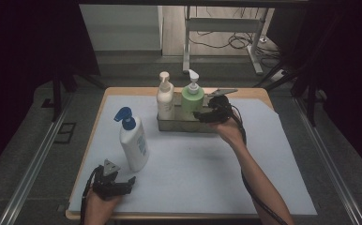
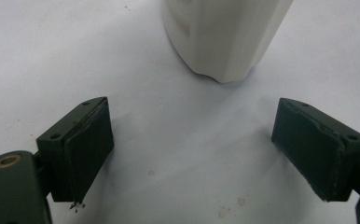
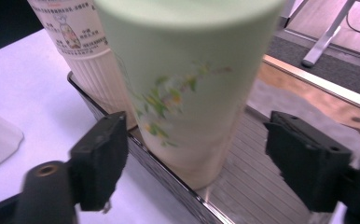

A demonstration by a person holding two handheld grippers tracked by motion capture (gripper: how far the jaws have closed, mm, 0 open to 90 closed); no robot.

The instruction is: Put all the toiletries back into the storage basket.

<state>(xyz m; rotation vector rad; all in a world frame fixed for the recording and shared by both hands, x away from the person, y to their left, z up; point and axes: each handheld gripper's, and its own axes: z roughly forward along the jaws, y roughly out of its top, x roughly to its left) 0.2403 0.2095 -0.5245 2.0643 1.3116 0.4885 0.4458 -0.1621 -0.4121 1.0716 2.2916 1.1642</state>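
Wide-open left claw (image 1: pixel 123 183) waits just short of the blue-pump bottle (image 1: pixel 133 140). Right claw (image 1: pixel 202 114), open, flanks the upright green bottle (image 1: pixel 192 100) without gripping it.

A pale green pump bottle (image 1: pixel 192 98) stands upright in a shallow metal tray (image 1: pixel 169 125) at about twelve o'clock on the table, its white pump head on top. It occupies the middle of the tray, and in the high view its left side stands just beside a cream-white pump bottle (image 1: pixel 164 99) at its nine o'clock. In the right gripper view the green bottle (image 3: pixel 187 79) shows a small printed sprig of leaves and flowers on its smooth round body, and its base rests on the tray's ribbed floor (image 3: pixel 248 172).
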